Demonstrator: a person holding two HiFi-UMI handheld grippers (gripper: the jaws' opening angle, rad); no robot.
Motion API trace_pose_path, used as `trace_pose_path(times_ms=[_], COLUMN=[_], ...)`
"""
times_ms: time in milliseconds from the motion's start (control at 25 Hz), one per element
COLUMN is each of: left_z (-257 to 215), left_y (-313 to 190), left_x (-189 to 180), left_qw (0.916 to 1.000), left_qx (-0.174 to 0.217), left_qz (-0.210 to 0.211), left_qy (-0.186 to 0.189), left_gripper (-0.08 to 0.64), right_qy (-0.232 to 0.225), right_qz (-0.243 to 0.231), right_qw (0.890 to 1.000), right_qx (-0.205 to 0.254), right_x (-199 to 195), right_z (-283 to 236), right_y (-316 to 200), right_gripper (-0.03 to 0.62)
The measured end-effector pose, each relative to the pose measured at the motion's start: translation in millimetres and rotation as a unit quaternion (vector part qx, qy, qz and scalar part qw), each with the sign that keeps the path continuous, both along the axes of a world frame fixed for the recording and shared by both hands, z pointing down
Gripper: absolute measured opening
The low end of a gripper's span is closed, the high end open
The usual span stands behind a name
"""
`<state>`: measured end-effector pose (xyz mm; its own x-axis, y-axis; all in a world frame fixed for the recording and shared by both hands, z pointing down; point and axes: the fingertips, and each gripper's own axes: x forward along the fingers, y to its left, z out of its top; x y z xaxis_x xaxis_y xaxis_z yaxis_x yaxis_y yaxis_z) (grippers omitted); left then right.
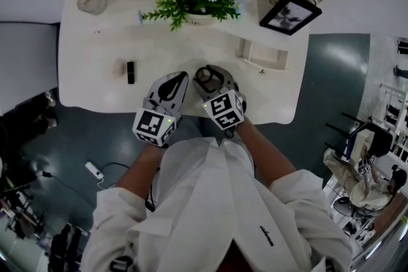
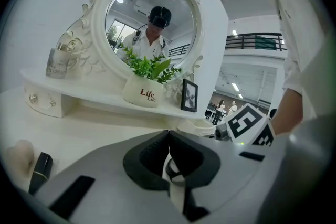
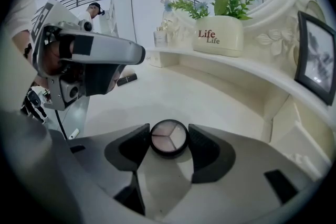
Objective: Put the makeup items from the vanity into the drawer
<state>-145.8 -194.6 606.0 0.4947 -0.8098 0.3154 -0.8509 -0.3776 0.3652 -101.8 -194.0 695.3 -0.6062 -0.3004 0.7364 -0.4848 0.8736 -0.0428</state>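
A round compact (image 3: pixel 169 137) with pale powder in three sections lies on the white vanity top (image 1: pixel 95 54), close to its front edge. My right gripper (image 3: pixel 169 140) is shut on it, one dark pad against each side. In the head view the compact (image 1: pixel 205 76) shows between the right gripper's fingers. My left gripper (image 1: pixel 180 78) hovers just left of the right one, its jaws shut and holding nothing, tips touching in the left gripper view. A black lipstick (image 1: pixel 131 71) lies beside a pale sponge (image 1: pixel 118 67) further left. A small white drawer (image 1: pixel 262 55) stands open at the back right.
On the raised back shelf stand a potted plant marked "Life" (image 1: pixel 197 6), a black picture frame (image 1: pixel 290 13) and a glass bottle (image 1: pixel 92 0), below a round mirror (image 2: pixel 152 29). The vanity's front edge runs just under both grippers. The person's sleeves are below.
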Motion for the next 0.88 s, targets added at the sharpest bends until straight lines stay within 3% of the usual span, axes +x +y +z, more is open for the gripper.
trace_pose_path(times_ms=[160, 440, 880], left_z=[-7.6, -25.9, -54.0], left_y=[-4.2, -16.0, -62.9], left_x=[4.3, 25.9, 109.1], left_qw=[1.0, 0.9992, 0.9925], left_qx=[0.008, 0.027, 0.053], left_qz=[0.005, 0.028, 0.109], left_qy=[0.0, 0.008, 0.018], left_gripper=[0.026, 0.026, 0.026], right_qy=[-0.016, -0.055, -0.058], right_qz=[0.002, 0.051, 0.136], right_qw=[1.0, 0.997, 0.986], right_qx=[0.011, 0.033, 0.083], right_x=[3.2, 26.8, 102.6], right_z=[-15.6, -61.3, -106.8], right_y=[-2.4, -18.1, -48.7], right_gripper=[0.245, 0.244, 0.244])
